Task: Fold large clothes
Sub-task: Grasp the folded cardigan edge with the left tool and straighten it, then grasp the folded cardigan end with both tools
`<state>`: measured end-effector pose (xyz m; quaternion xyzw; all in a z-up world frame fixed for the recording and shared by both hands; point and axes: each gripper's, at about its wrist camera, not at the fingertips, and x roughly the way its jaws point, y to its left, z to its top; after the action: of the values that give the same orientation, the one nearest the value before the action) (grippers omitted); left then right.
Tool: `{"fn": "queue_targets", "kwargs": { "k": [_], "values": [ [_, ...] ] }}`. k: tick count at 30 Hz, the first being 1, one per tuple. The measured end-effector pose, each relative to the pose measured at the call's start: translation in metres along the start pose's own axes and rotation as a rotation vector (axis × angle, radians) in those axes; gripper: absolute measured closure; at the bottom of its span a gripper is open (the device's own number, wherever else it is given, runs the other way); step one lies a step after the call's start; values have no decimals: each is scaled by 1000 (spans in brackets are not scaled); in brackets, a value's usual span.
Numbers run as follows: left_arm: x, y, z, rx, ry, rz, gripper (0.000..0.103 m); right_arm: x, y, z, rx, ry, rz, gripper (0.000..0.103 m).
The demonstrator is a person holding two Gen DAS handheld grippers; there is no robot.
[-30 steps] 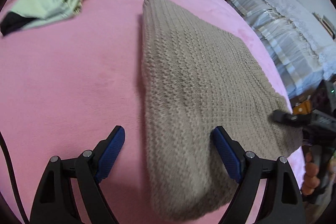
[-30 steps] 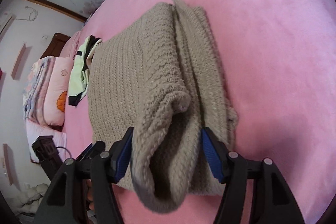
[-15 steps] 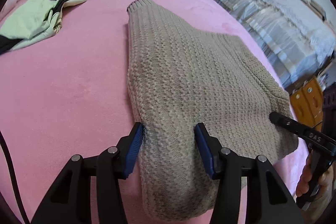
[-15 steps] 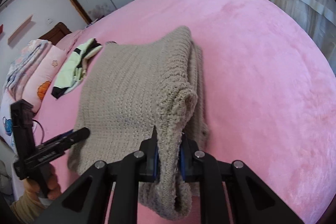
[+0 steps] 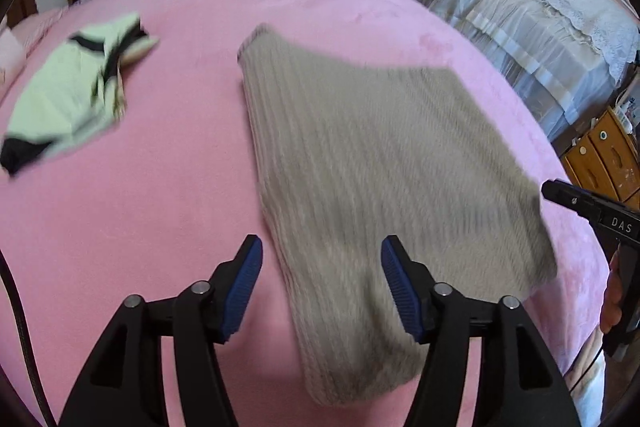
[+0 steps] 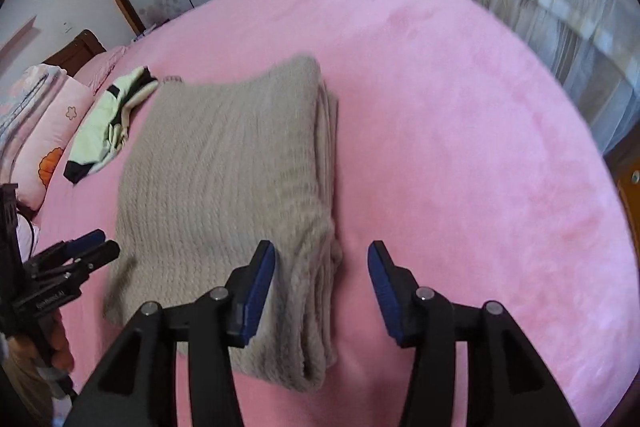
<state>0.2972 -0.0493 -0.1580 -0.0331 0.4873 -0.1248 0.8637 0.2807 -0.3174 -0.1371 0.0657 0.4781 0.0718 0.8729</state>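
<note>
Left to right on the pink plush bedspread (image 5: 140, 227): a crumpled pale-green and black garment (image 5: 68, 99); a folded beige knitted sweater (image 5: 360, 163) lying flat at centre. The left gripper (image 5: 321, 283) and right gripper (image 6: 321, 283) hover above its near edge, jaws opening, pads clear of the knit.

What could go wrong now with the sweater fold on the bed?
1. The sweater lies near the bed edge, so its near end could slide off.
2. Both hand-held grippers, left and right, are opening just above its near end; a pad could snag the loose knit and undo the fold.
3. The stacked layers on its right side look uneven and may slump.
</note>
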Motion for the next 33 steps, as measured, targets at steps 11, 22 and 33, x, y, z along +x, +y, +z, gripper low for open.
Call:
{"fn": "queue_targets", "kwargs": {
  "k": [11, 22, 33],
  "values": [
    [51, -3, 116, -53, -25, 19, 52, 80, 13, 112, -14, -24, -38, 64],
    [114, -2, 119, 11, 31, 92, 63, 148, -10, 111, 57, 75, -43, 80],
    [70, 0, 118, 18, -22, 75, 20, 95, -17, 111, 95, 21, -5, 58]
  ]
}}
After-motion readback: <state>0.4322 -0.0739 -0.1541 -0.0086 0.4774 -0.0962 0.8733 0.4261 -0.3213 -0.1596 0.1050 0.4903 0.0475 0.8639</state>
